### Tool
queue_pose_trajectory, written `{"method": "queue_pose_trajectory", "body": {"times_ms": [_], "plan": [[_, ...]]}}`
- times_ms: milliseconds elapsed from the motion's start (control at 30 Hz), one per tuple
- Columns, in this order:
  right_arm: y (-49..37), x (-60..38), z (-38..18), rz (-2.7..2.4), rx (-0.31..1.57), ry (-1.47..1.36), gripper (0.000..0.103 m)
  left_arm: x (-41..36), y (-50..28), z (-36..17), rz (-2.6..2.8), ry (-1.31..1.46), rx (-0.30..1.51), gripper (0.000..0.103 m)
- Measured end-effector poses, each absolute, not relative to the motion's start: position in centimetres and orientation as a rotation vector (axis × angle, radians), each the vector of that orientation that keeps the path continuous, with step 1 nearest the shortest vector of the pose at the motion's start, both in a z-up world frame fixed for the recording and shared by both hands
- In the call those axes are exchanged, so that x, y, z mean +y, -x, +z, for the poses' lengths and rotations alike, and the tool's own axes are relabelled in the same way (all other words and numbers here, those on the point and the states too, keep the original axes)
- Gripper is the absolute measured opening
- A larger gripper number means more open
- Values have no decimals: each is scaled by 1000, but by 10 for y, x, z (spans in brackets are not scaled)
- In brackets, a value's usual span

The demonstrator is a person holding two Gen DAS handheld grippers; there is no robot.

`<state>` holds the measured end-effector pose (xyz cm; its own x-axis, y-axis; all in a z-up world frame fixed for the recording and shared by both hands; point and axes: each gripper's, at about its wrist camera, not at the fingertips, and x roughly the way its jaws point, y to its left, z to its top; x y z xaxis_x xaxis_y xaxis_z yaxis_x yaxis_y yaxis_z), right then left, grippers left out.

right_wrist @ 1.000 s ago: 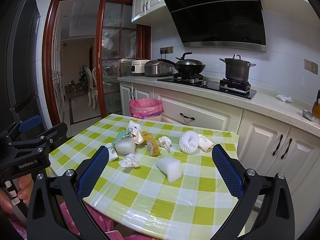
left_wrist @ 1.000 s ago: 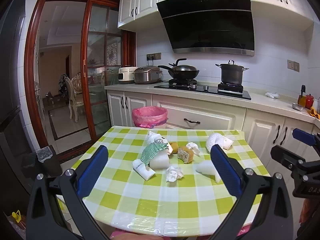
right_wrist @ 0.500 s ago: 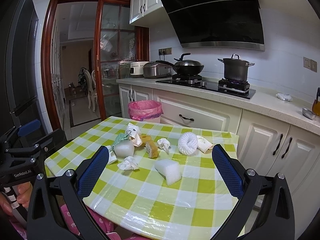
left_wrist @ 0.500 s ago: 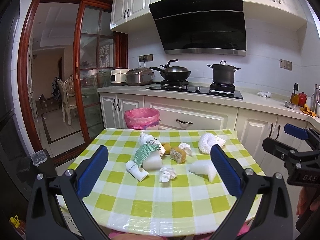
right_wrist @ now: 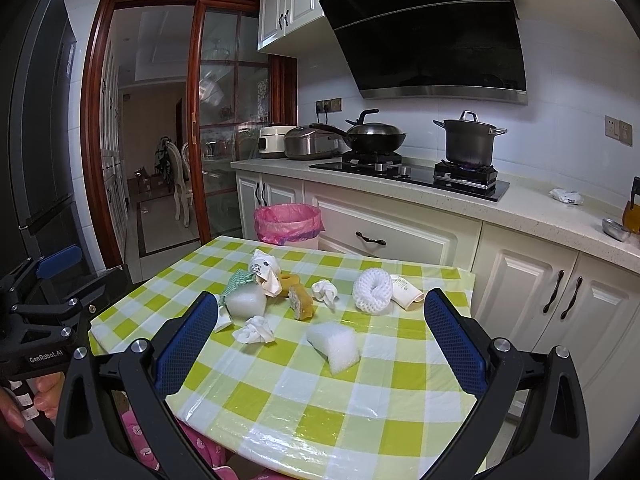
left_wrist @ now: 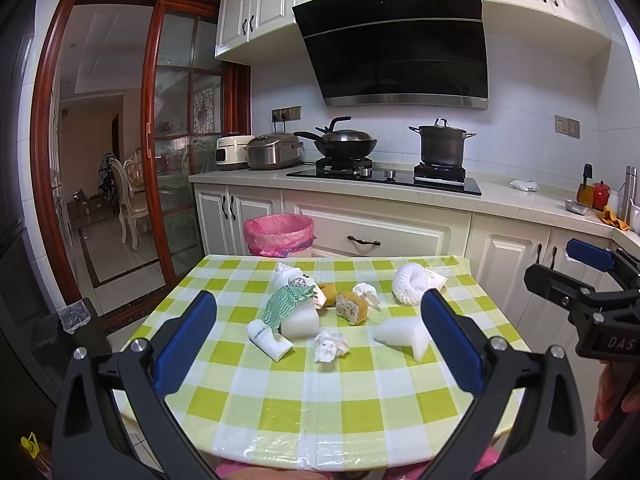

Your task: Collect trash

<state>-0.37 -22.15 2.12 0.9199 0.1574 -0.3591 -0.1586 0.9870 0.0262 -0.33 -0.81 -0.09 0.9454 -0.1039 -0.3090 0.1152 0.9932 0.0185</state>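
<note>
A home kitchen is seen, with white cabinets, a black range hood [left_wrist: 396, 44] and a gas stove on which a wok [left_wrist: 344, 146] and a dark stockpot [left_wrist: 442, 146] are placed. In front of the cabinets a small surface [left_wrist: 304, 392] is covered by a green and white checked cloth. Beyond its far edge a trash bin [left_wrist: 279, 234] with a pink bag is placed on the floor.

The trash is scattered on the far half of the surface. A white foam block [left_wrist: 301, 323] is lying under a green patterned wrapper [left_wrist: 286, 304], and a rolled white paper cup [left_wrist: 269, 339] is touching it on the near side. A crumpled tissue [left_wrist: 330, 345] is found just beside them. Two brown pieces of bread [left_wrist: 351, 307] are seen in the middle, with a second small tissue [left_wrist: 366, 291] next to them. To the right a white foam fruit net [left_wrist: 408, 288] is leaned against a paper piece, and a wedge of white foam [right_wrist: 335, 345] is lying nearer.

The left tool [left_wrist: 318, 338] is held released above the near edge, with its blue pads wide apart and nothing between them. The right tool [right_wrist: 320, 336] is also released and empty, held at the same height, well apart from the trash.
</note>
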Motion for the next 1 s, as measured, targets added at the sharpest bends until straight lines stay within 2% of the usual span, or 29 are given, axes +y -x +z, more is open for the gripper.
{"method": "queue_pose_trajectory", "body": {"times_ms": [1000], "plan": [[0, -235, 30, 162, 369, -4, 97, -10, 3, -5, -119, -39, 319, 99]]}}
